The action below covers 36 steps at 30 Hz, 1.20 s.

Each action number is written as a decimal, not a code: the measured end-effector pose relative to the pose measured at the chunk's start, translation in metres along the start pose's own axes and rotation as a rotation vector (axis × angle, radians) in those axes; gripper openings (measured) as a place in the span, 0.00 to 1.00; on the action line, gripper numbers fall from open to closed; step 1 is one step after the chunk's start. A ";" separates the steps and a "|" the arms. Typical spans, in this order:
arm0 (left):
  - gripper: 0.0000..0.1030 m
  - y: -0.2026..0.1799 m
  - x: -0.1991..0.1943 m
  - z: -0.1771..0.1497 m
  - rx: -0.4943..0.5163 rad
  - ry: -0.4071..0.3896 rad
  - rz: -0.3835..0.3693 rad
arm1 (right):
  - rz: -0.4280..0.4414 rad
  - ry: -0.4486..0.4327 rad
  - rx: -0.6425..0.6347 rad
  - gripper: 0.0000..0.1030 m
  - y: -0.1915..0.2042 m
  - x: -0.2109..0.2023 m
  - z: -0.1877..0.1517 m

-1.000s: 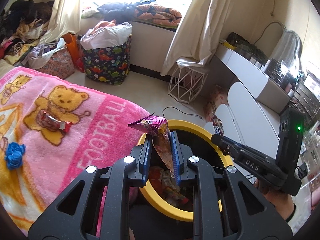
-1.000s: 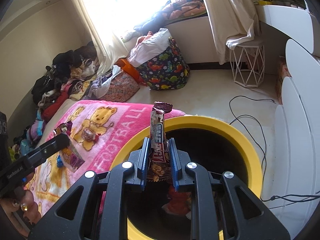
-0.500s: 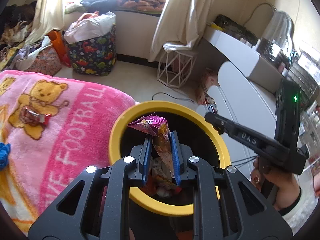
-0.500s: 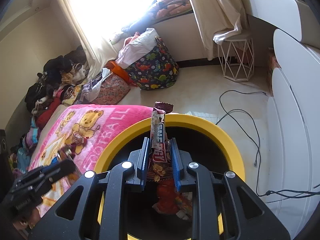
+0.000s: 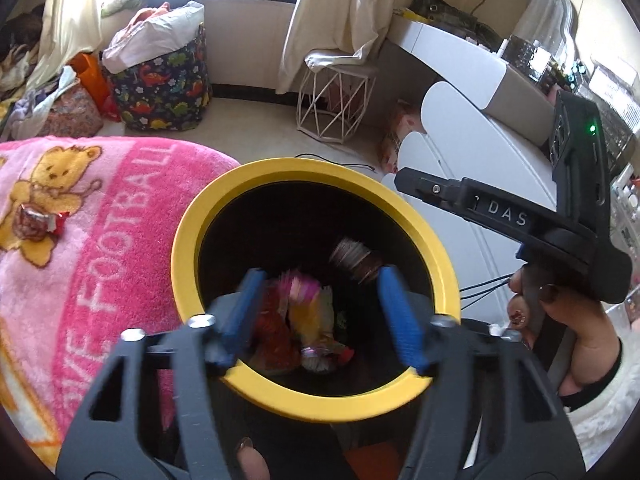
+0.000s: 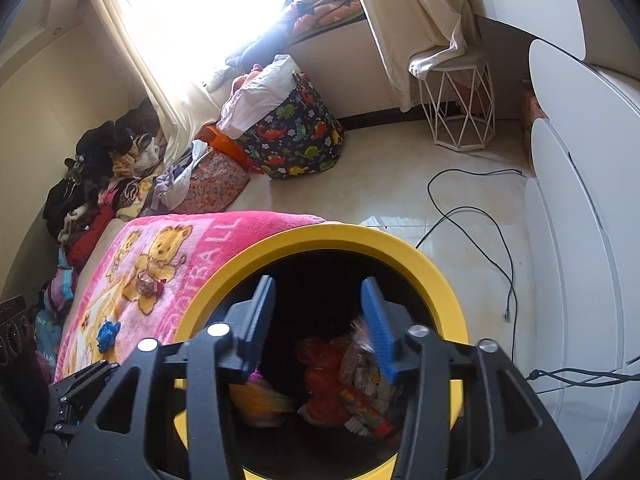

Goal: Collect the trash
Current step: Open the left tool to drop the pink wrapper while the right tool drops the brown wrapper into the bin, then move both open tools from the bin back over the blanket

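While both sets of jaws stand apart over the yellow-rimmed bin (image 5: 240, 184), nothing is gripped between them.

Having just been opening, the left gripper (image 5: 320, 312) and right gripper (image 6: 318, 324) tilt down into the bin's mouth, blue pads clear of everything. Crumpled wrappers (image 5: 304, 320) lie heaped on the bin's dark bottom, with no clear long axis; a blurred brown wrapper (image 5: 354, 260) sits by the left gripper's right pad. The person's right hand (image 5: 560, 328) grips its tool's handle beside the bin. One wrapper (image 5: 34, 224) remains on the pink blanket (image 5: 120, 240), well apart.
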<state>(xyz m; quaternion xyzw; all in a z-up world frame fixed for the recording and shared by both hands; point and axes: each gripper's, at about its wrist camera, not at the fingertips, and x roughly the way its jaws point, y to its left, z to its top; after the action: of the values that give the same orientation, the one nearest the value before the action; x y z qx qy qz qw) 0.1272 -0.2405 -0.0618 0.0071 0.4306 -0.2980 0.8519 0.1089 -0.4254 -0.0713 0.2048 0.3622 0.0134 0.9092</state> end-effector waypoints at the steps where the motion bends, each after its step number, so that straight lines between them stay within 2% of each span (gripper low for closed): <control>1: 0.66 0.001 -0.001 0.000 -0.001 -0.006 0.003 | -0.002 -0.004 -0.001 0.50 0.001 -0.001 0.000; 2: 0.73 0.001 -0.004 0.001 0.000 -0.015 0.012 | -0.005 -0.006 -0.004 0.51 0.002 -0.001 0.000; 3: 0.85 0.002 -0.006 0.001 -0.001 -0.029 0.022 | -0.007 -0.007 -0.008 0.52 0.003 -0.001 0.000; 4: 0.88 0.003 -0.008 0.002 -0.002 -0.039 0.025 | -0.010 -0.010 -0.011 0.57 0.004 -0.001 0.000; 11: 0.89 0.016 -0.027 0.005 -0.019 -0.108 0.087 | -0.019 -0.055 -0.060 0.72 0.021 -0.007 0.001; 19: 0.89 0.045 -0.057 0.011 -0.056 -0.204 0.200 | 0.020 -0.123 -0.154 0.82 0.056 -0.013 0.000; 25: 0.89 0.075 -0.079 0.015 -0.110 -0.260 0.259 | 0.046 -0.143 -0.217 0.84 0.086 -0.010 0.002; 36: 0.89 0.134 -0.111 0.011 -0.224 -0.311 0.348 | 0.112 -0.098 -0.346 0.85 0.157 0.022 0.007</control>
<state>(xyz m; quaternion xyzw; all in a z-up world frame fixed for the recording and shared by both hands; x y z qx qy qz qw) 0.1542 -0.0772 -0.0054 -0.0592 0.3172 -0.0949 0.9417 0.1495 -0.2803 -0.0207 0.0654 0.2976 0.1162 0.9453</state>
